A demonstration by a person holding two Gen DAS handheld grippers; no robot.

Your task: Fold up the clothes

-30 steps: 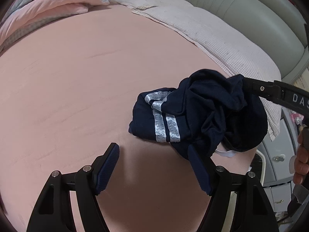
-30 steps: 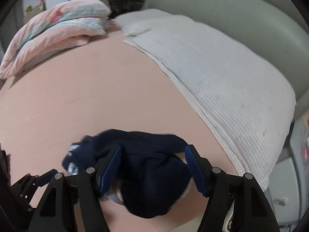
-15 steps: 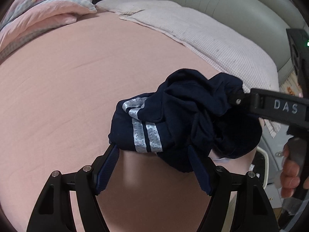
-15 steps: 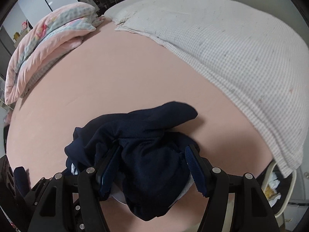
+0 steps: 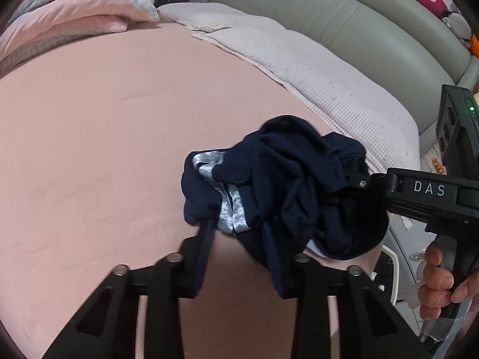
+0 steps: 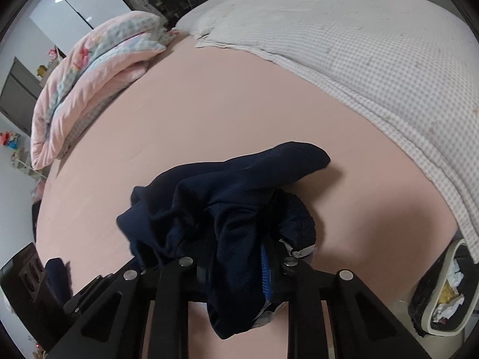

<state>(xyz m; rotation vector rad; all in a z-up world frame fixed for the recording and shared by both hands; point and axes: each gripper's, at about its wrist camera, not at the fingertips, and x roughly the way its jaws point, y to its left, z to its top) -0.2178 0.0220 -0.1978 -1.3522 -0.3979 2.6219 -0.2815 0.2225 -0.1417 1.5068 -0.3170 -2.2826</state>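
One navy garment [image 5: 287, 188], crumpled in a heap with silver-grey stripes showing on its left side, lying on the pink bed sheet [image 5: 104, 137] near the sheet's front right corner. Left gripper [image 5: 239, 254] closing, its jaws drawn in on the striped near edge of the cloth, folds of it between the pads and bunched against them. Right gripper [image 6: 236, 269] closing too, jaws pinching a thick wad of the navy fabric that hangs down between them; in the left wrist view, seen coming in from the right with its black body marked DAS, tip buried in the heap. One hand [image 5: 440, 281] around that gripper's handle at the right border. Wide bare stretch of pink sheet to the left and beyond the garment, free as far as the bedding. One folded pink quilt [image 6: 89, 83] with a pastel print at the far left edge of the bed, well apart from the cloth. One white checked blanket [image 6: 374, 59] along the far right side, its hem running diagonally toward the front right corner, near the garment but not touching. One grey-green padded headboard [image 5: 344, 18] behind that blanket. Bed edge falling away just right of the heap, with one waste bin [image 6: 446, 293] holding crumpled paper on the floor below.
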